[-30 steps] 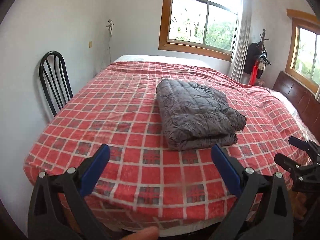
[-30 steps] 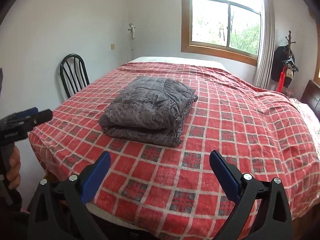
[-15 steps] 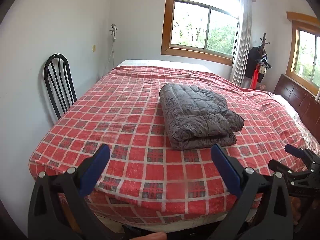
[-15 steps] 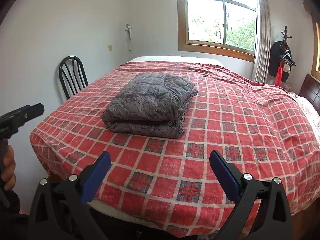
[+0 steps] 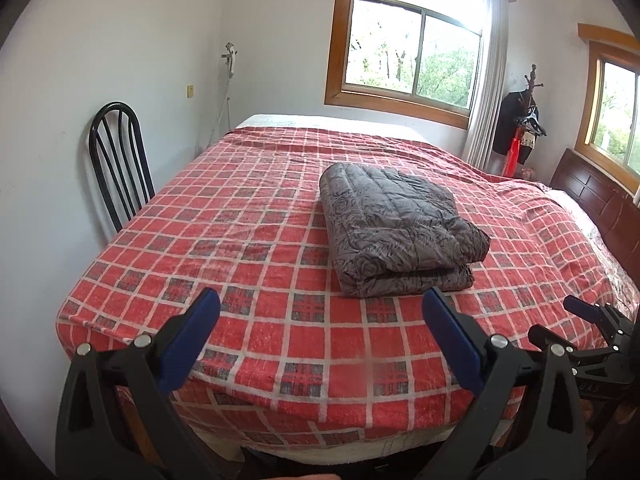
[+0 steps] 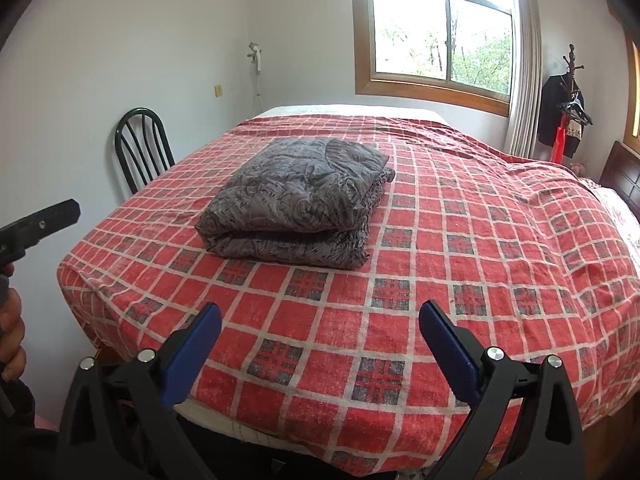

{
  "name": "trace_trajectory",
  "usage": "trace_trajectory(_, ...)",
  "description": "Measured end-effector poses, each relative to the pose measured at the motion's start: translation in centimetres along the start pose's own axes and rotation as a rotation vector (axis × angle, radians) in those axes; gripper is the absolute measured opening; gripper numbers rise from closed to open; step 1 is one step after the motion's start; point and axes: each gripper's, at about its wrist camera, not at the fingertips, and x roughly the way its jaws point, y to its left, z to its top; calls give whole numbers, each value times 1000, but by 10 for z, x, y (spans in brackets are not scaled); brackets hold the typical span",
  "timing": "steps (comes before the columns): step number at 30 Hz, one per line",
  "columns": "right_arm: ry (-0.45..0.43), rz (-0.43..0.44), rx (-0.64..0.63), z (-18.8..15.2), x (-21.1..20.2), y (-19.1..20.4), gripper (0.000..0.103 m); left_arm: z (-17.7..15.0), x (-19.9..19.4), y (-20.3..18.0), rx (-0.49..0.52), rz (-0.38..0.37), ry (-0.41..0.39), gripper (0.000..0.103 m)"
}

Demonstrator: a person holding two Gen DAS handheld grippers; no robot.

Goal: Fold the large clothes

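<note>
On a red checked bedspread (image 5: 248, 240), a folded grey quilted garment (image 5: 396, 232) is seen lying flat. The left gripper (image 5: 320, 344) and right gripper (image 6: 320, 344) are held spread wide and empty above the near edge of the bed, well apart from it.

My left gripper (image 5: 320, 312) and right gripper (image 6: 320, 320) hang side by side, well apart, off the near edge of the bed (image 5: 248, 264). On the bed's middle lies the folded quilt (image 5: 396, 232), far of both grippers. A chair (image 5: 120, 160) stands left of the bed, against the wall. A window (image 5: 412, 52) sits behind the far end; to its right, what may be a coat stand (image 5: 524, 120). The headboard (image 5: 600, 204) is at far right.
</note>
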Motion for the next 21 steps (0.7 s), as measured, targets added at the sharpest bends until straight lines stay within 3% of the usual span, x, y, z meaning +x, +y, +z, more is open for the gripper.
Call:
trace_trajectory(13,3,2,19,0,4,-6,99,-1,1,-5,9,-26,-6,100)
trace_trajectory(17,-8,-5,21,1,3,-8,99,-2,5,-3,13,41,7,100)
trace_trajectory(21,-10,-14,20,4,3,-10,99,0,8,2,-15,26,27,100)
